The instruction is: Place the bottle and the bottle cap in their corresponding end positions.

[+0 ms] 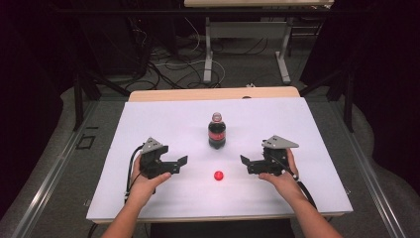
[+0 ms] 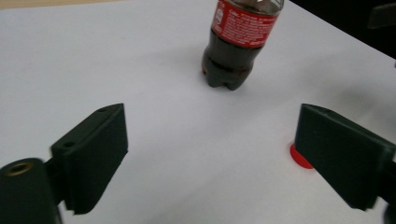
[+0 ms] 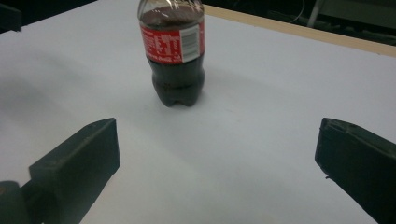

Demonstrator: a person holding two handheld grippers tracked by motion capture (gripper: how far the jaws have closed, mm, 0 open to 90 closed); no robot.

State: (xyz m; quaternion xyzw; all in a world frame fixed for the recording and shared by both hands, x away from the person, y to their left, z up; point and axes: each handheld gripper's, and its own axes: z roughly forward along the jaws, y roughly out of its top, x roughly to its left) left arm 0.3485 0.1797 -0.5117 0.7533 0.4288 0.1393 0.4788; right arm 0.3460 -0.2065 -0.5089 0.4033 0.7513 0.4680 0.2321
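White paper is covering the table [image 1: 148, 198], and a cola bottle [image 1: 217, 131] is standing straight up in the middle of it with its top open, while its little red cap [image 1: 218, 175] is lying flat on the paper just in front of it, between the two hands. Both the left gripper [image 1: 179, 165] and the right gripper [image 1: 246, 164] are pointing inward at the cap with jaws spread wide and nothing in them, and the cap is sitting about as near to one as the other. Dark brown drink is filling most of the bottle, and a red label is wrapping around it.
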